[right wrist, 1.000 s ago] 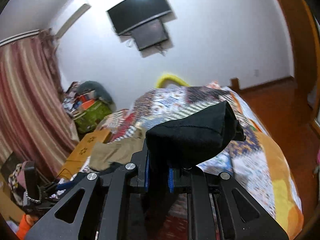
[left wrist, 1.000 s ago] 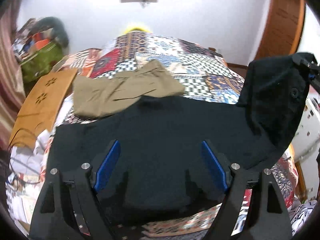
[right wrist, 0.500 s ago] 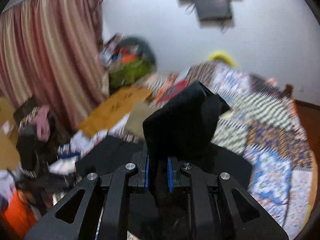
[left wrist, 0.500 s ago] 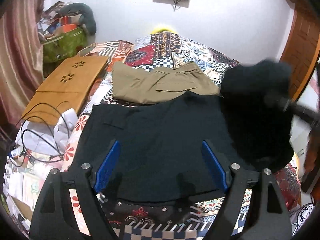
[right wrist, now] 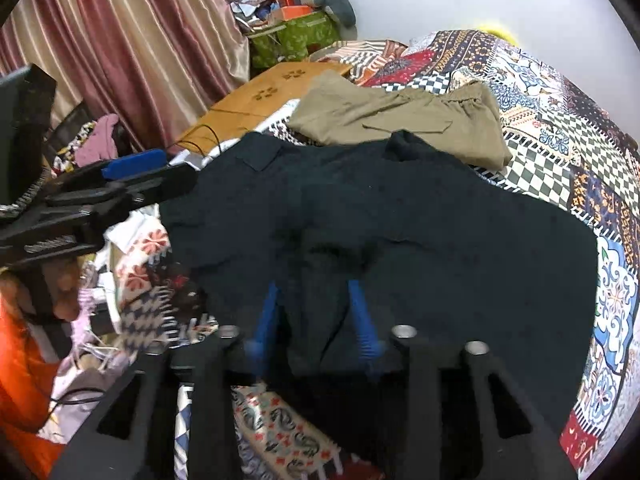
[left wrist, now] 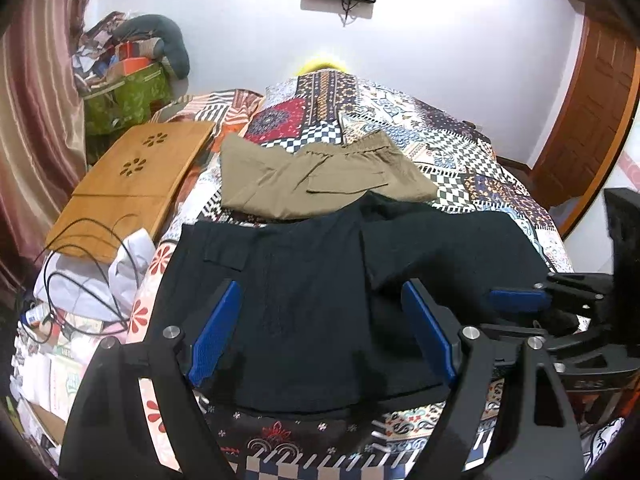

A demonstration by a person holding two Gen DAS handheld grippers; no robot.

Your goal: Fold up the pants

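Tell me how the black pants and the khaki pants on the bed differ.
Colour: the black pants are very dark; the khaki pants are tan.
Place: the black pants lie at the near edge of the bed, under both claws; the khaki pants lie farther back, their near edge meeting the black pair.
Spread: the black pants cover more of the bedspread than the khaki pants.
Both lie folded flat on the patterned bedspread.

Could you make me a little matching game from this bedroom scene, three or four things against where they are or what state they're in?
Things:
1. black pants
2. khaki pants
3. wooden board
4. left gripper

Places or states:
A. beside the bed, with black cables trailing over it
B. spread on the quilt nearest the camera
C. open, hanging above dark cloth
D. folded, farther up the bed

Pairs: 1-B, 2-D, 3-A, 4-C
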